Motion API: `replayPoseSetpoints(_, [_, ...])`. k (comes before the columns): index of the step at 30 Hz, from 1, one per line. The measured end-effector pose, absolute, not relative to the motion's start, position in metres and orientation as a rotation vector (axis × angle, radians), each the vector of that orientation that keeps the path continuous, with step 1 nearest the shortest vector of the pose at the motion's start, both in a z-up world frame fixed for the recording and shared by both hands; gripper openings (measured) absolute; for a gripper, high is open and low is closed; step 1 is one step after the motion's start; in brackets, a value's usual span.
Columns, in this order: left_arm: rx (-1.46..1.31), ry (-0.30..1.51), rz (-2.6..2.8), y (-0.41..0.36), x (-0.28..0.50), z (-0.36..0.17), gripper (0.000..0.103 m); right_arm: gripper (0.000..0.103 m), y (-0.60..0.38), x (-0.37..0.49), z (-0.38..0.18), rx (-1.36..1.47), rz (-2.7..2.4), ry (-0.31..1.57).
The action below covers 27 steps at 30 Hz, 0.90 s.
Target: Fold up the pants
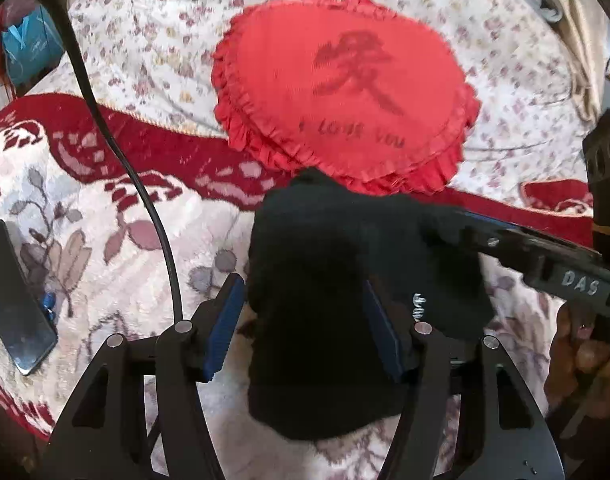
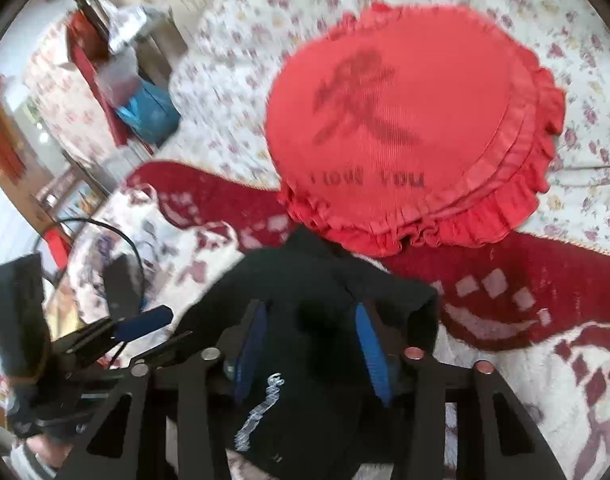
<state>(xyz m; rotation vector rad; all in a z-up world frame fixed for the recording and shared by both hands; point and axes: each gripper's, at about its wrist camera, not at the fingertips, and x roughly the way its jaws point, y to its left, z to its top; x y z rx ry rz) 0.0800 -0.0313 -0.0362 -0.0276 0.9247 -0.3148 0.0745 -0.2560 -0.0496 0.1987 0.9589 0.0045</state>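
Note:
The black pants are bunched into a thick bundle held above the patterned blanket. My left gripper has its blue-padded jaws either side of the bundle; they stand wide and I cannot tell if they press it. The right gripper reaches in from the right onto the bundle's upper right edge. In the right wrist view the pants fill the space between my right gripper's blue pads, with white lettering on the cloth. The left gripper shows at lower left.
A red heart-shaped frilled cushion lies just beyond the pants on a floral bedsheet. A red and cream blanket covers the near bed. A black phone lies at left, with a black cable arcing across. A blue bag sits far left.

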Motion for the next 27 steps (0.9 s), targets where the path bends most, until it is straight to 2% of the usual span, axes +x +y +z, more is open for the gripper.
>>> replayPoseSetpoints(3, [-0.007,0.975,-0.289,-0.039,0.089,-0.055,0.061,0.034,-0.263,0.082,-0.074,0.162,-0.05,1.021])
replayPoseSetpoints(6, [-0.053,0.985,-0.3,-0.039,0.093,-0.063,0.067,0.031,-0.272,0.086,-0.087,0.155,-0.063,1.034])
replayPoseSetpoints(16, [-0.067,0.984,-0.274,-0.039,0.084,-0.058,0.067,0.032,-0.254,0.059,-0.061,0.138,-0.027,1.016])
replayPoseSetpoints(23, [-0.07,0.968,-0.251,-0.037,0.071,-0.053,0.067,0.032,-0.232,0.034,-0.087,0.058,-0.034,1.081])
replayPoseSetpoints(27, [-0.04,0.936,-0.228,-0.037,0.061,-0.044,0.067,0.032,-0.234,0.031,-0.074,0.091,-0.036,1.062])
